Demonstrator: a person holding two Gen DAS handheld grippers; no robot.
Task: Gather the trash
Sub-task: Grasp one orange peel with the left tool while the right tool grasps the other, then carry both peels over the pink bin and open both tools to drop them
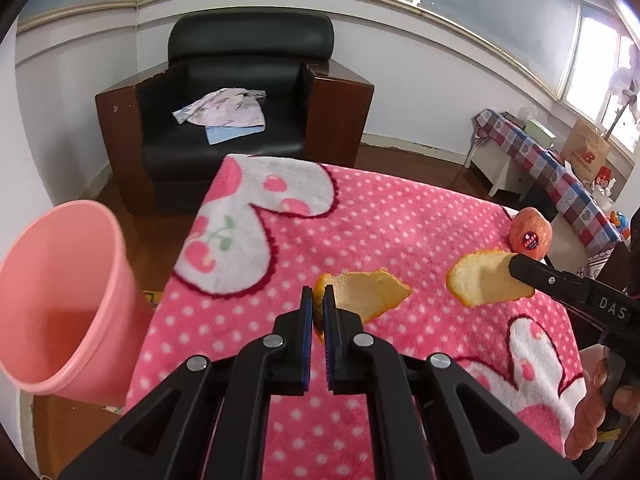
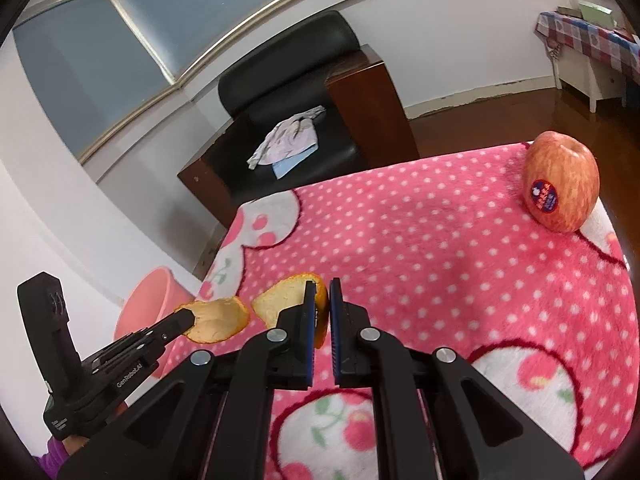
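Pink bin (image 1: 60, 304) shows nothing inside. Left hand-held gripper (image 1: 318, 300), right hand-held gripper (image 2: 322, 300) each clamp orange peel.

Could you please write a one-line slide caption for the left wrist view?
Left gripper pinches an orange peel above the pink blanket, pink bin alongside.

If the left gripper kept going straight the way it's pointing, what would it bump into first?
Probably nothing close. The left gripper, shut on a curled orange peel piece, points over the pink polka-dot blanket toward the black leather armchair. The armchair looks first in line, though depth is unclear.
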